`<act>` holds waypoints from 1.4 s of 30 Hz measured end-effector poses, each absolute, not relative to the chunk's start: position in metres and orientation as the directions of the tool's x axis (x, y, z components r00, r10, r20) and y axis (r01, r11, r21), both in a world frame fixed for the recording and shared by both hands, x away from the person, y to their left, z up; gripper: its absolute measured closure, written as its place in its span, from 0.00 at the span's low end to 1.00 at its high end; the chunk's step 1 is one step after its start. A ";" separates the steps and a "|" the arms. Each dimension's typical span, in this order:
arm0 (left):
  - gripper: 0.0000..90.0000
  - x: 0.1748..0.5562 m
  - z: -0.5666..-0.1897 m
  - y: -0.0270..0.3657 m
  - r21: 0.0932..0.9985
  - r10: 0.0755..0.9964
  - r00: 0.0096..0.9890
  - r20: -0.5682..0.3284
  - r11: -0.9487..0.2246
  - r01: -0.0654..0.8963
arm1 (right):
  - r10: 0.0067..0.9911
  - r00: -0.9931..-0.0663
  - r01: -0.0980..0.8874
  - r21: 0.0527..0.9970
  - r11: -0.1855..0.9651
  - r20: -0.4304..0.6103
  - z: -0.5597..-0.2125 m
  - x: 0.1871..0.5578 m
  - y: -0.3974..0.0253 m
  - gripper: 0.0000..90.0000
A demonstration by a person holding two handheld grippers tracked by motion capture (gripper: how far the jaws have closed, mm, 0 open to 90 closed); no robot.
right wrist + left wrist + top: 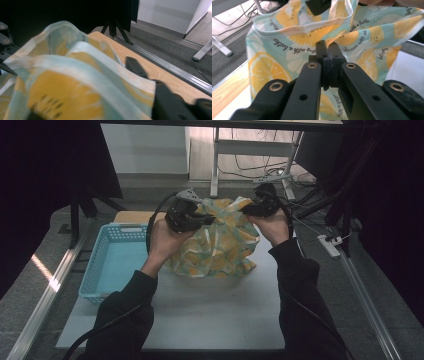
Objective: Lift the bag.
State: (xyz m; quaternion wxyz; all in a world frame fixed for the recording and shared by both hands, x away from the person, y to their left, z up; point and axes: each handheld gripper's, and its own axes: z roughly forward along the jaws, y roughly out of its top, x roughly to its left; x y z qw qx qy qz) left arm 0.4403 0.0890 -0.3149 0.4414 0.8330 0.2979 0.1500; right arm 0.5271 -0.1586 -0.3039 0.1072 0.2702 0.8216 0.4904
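Both grippers, left [207,220] and right [246,210], are clamping the lemon-print cloth [222,242] aloft; folding and basket [95,279] placement seemingly remaining.

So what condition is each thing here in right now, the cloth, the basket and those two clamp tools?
Lemon-print cloth: lifted, crumpled, held at two spots.
Left gripper: shut on the cloth.
Right gripper: at the cloth's edge; jaws partly hidden, grip unclear.
Blue basket: upright on the table, nothing visible inside.
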 end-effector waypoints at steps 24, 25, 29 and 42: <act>0.23 0.435 -0.334 0.126 0.846 0.615 0.766 -0.188 -0.295 0.445 | 0.606 -0.791 0.358 0.868 0.343 0.086 -0.327 0.513 -0.193 0.21; 0.22 0.434 -0.335 0.128 0.843 0.619 0.764 -0.184 -0.301 0.446 | 0.606 -0.791 0.358 0.868 0.344 0.086 -0.327 0.512 -0.194 0.21; 0.17 0.426 -0.340 0.135 0.832 0.626 0.759 -0.177 -0.316 0.455 | 0.599 -0.796 0.354 0.868 0.348 0.084 -0.329 0.505 -0.197 0.19; 0.06 0.396 -0.365 0.155 0.833 0.630 0.759 -0.165 -0.323 0.449 | 0.563 -0.820 0.375 0.843 0.385 0.107 -0.352 0.475 -0.213 0.16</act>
